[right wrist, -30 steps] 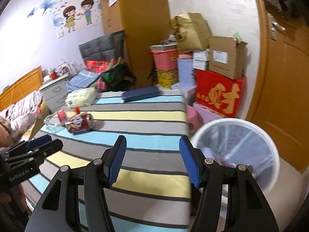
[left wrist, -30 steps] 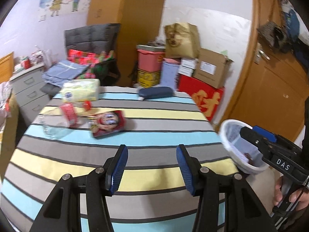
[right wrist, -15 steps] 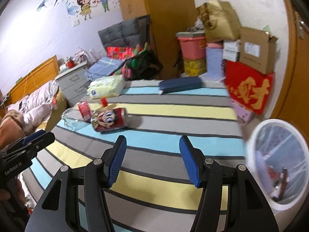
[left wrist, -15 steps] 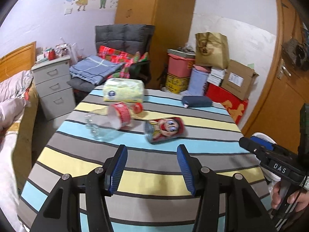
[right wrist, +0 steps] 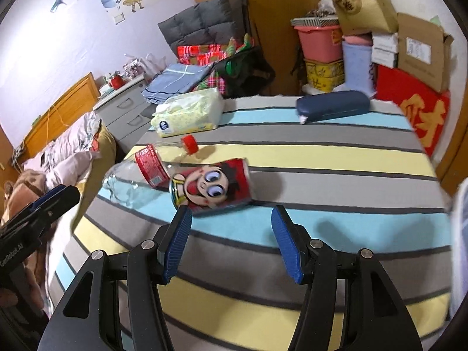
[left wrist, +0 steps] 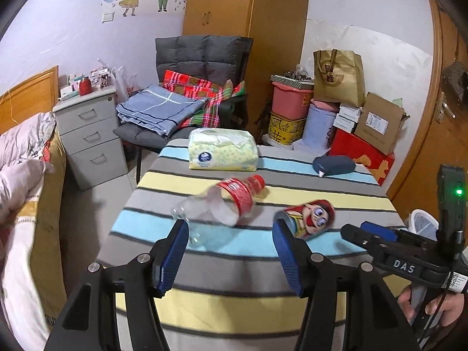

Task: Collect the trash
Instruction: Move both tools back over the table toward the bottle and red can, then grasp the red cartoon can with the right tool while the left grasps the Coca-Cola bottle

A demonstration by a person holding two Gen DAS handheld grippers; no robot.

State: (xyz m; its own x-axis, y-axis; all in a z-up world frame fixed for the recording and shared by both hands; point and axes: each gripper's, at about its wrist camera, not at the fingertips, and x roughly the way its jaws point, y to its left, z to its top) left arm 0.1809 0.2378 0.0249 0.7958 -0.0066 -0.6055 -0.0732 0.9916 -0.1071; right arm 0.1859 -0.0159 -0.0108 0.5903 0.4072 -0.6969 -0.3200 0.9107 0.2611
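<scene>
On the striped table [right wrist: 321, 158]: 1 clear plastic bottle [right wrist: 137, 175] w/ red label, lying flat near the left edge; 1 red cartoon can [right wrist: 215, 185] touching it, also on its side. 1 tissue pack [right wrist: 188, 112] at the far-left corner, 1 navy case [right wrist: 333, 106] at the far edge. Left gripper [left wrist: 231, 259] & right gripper [right wrist: 231, 241] both wide apart, holding nothing, over the near edge. 1 white trash bin [left wrist: 422, 223] off the right side. Bedroom: bed, drawers, stacked boxes.

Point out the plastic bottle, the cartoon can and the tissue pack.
plastic bottle [left wrist: 237, 194], left wrist view, red label.
cartoon can [right wrist: 215, 185], right wrist view, printed face on its side.
tissue pack [left wrist: 222, 150], left wrist view, yellow top.
</scene>
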